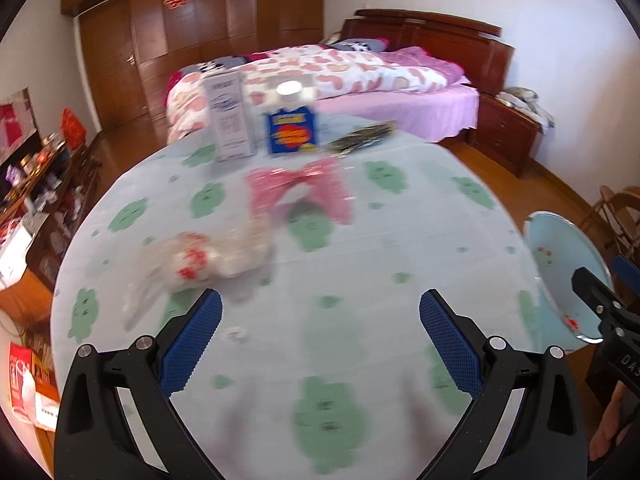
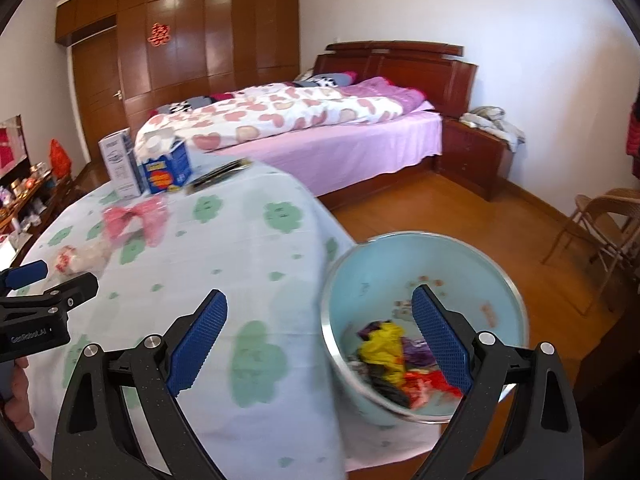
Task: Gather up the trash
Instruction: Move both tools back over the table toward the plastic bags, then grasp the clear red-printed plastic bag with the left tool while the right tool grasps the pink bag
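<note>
Both claws spread wide over the tabletop, trash lying ahead and in the bin.

The left claw (image 1: 320, 308) stands fully open above the green-patterned tabletop (image 1: 360, 248) with nothing between its blue pads. Just beyond it to the left lies a crumpled clear wrapper with red print (image 1: 208, 260), and farther on a pink wrapper (image 1: 298, 192). At the far edge stand a white box (image 1: 230, 116) and a blue carton (image 1: 292, 128), with a dark packet (image 1: 364, 138) to their right. The right claw (image 2: 320, 308) is also spread wide and grips nothing. Its right finger is in front of the pale blue bin (image 2: 404, 268) off the tabletop's right edge, which holds yellow, red and purple scraps (image 2: 396, 356).
</note>
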